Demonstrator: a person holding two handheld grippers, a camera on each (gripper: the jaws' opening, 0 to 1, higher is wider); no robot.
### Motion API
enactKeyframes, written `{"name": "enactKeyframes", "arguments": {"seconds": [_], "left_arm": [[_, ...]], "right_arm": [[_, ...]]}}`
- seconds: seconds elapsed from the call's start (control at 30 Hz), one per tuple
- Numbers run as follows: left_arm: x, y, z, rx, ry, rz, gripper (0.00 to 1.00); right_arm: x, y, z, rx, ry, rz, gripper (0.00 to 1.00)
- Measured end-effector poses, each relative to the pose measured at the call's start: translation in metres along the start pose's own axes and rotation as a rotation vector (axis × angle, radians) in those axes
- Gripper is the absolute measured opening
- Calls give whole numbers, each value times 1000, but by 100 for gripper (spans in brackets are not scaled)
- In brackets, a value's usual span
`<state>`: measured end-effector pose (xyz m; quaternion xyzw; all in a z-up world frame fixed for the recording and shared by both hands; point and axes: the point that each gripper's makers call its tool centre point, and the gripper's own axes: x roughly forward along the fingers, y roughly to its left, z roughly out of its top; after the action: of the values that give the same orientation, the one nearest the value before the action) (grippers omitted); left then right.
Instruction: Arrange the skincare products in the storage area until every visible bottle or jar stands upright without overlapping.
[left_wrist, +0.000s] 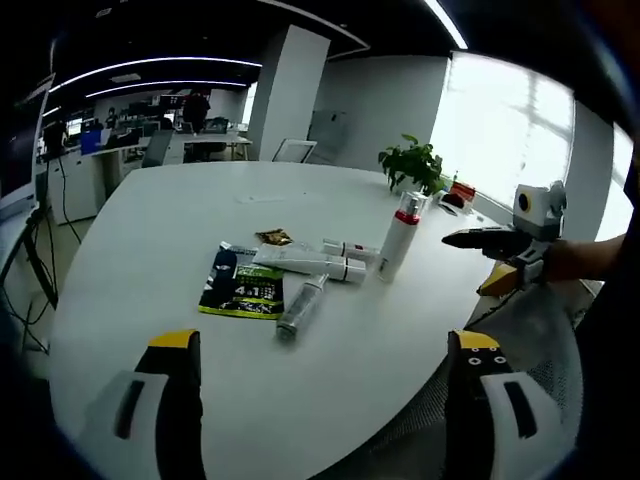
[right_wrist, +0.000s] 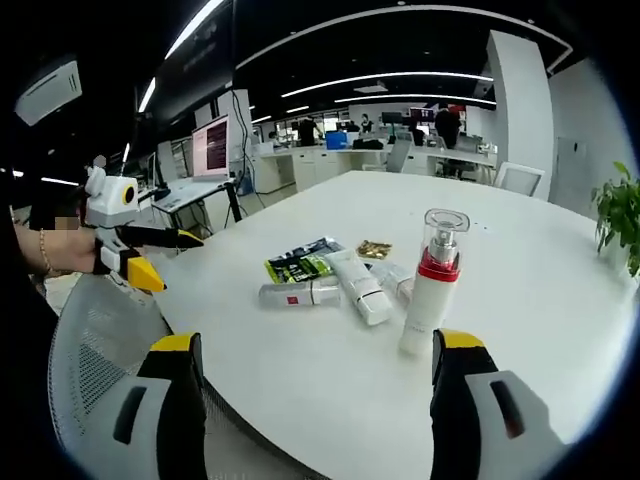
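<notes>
My white round table (left_wrist: 150, 260) carries one upright pump bottle (right_wrist: 431, 285) with a red band. Beside it lie several white tubes (right_wrist: 357, 283), a green and black sachet (left_wrist: 242, 285) and a small gold packet (left_wrist: 273, 237), all clustered near the middle.

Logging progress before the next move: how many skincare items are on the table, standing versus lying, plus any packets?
Standing pump bottle: 1
Lying tubes and bottles: 3, namely white tube, silver tube, small white bottle
Flat packets: 2, namely green packet, gold sachet
Total: 6
</notes>
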<state>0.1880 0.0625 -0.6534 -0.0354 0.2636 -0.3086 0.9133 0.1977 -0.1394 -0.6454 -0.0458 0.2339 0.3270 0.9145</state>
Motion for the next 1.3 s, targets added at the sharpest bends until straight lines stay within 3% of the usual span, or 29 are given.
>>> {"name": "enactKeyframes", "arguments": {"seconds": [0.43,0.5,0.83,0.97,1.13,1.3], "left_arm": [[0,5,-3,0,5,0,95],[0,4,-3,2,5,0,94],[-2,1,-1,1,-7,-10,94],[-1,3,-1,30,-2,4,94],[-2,4,0,10,-13,-7,93],[-2,1,1,-10,-21,-16,93]], "right_arm": [[19,3,17,-71,11,37,92],[22,4,23,-113,19,42,91],[48,15,55,-161,0,78,89],[52,16,53,-256,102,90,86],[60,17,75,-262,88,96,85],[81,17,88,-295,126,114,83]]}}
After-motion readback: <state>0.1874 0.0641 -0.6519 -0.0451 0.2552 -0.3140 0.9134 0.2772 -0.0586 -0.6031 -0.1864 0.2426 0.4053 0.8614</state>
